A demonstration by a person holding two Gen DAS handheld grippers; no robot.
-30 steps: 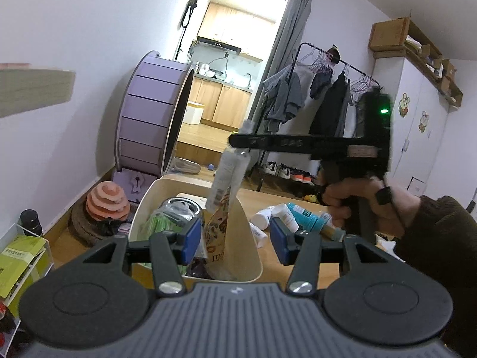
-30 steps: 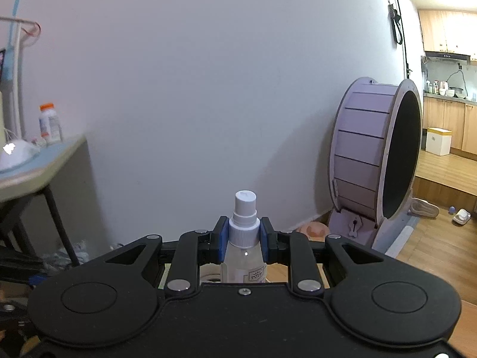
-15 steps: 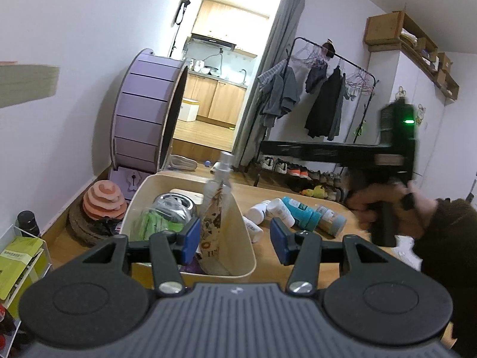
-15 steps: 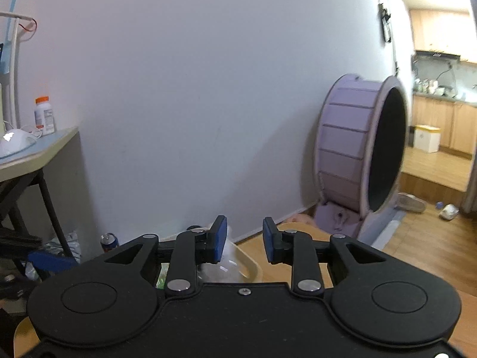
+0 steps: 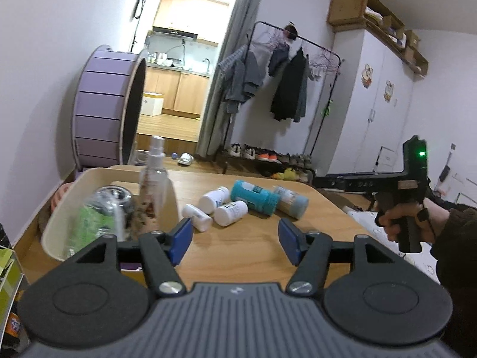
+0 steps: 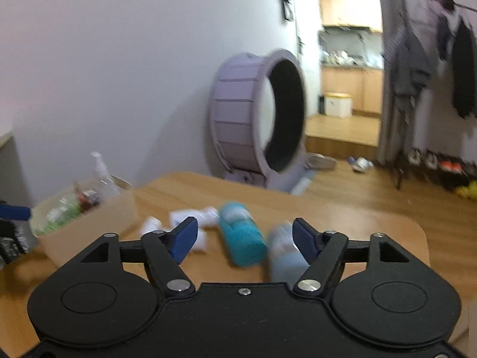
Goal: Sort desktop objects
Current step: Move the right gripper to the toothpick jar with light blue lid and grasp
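Note:
A cream bin [image 5: 89, 179] stands at the table's left and holds a clear spray bottle [image 5: 153, 179], a green packet [image 5: 89, 223] and a can. The spray bottle [image 6: 103, 176] leans in the same bin [image 6: 95, 217] in the blurred right wrist view. On the wooden table [image 5: 238, 250] lie three white bottles [image 5: 231, 212], a teal bottle [image 5: 253, 197] and a grey-blue capped bottle [image 5: 290, 203]. My left gripper [image 5: 234, 240] is open and empty, near the bin. My right gripper [image 6: 244, 237] is open above the teal bottle [image 6: 241, 238] and grey-blue bottle [image 6: 284, 253]; a hand [image 5: 408, 217] holds it at the right.
A purple wheel [image 5: 110, 113] stands on the floor behind the table, beside a doorway to a kitchen. A clothes rack [image 5: 280, 89] and shoes line the far wall. White cupboards [image 5: 384, 104] are at the right. A green box [image 5: 6, 274] sits at the left edge.
My right gripper let go of the spray bottle, which now stands in the bin, then drew back to the right, swung down over the lying bottles and opened wider. My left gripper also opened wider.

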